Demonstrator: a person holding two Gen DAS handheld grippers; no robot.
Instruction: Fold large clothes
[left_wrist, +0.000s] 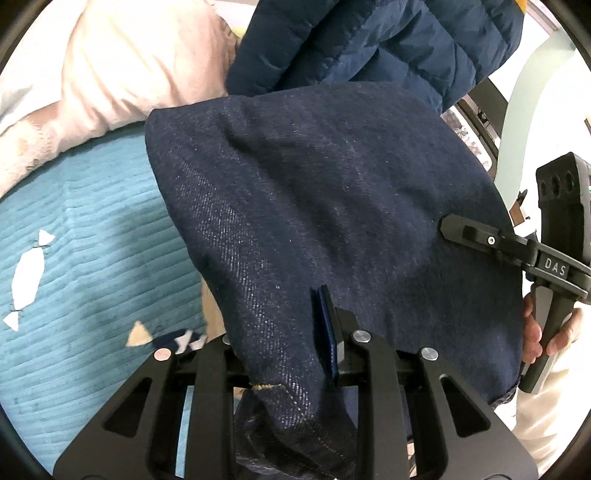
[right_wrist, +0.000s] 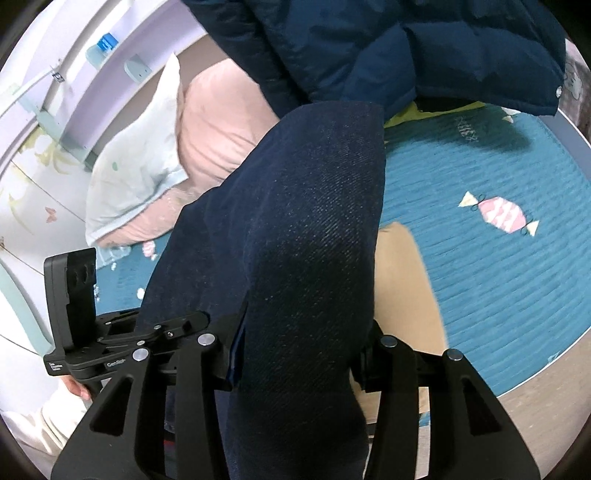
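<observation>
Dark denim jeans (left_wrist: 332, 206) hang lifted over the teal bedspread (left_wrist: 85, 258), the left gripper (left_wrist: 325, 343) and right gripper (right_wrist: 299, 354) each clamped on the cloth, which runs forward from both jaws; a navy puffer jacket (right_wrist: 406, 44) and pink pillow (right_wrist: 218, 122) lie beyond, a tan garment (right_wrist: 406, 295) beneath

Dark jeans (left_wrist: 325, 206) are draped over the left gripper (left_wrist: 295, 354), with denim bunched between its fingers; the jaws are closed on the fabric. A stitched hem is seen near the bottom. The right gripper (left_wrist: 454, 225) is seen at right, its tip touching the jeans, its state unclear; a hand (left_wrist: 535, 332) is wrapped round its handle. A teal quilt (left_wrist: 92, 277) lies at left, a pink pillow (left_wrist: 122, 70) far left, a blue puffer jacket (left_wrist: 388, 40) far behind.
</observation>
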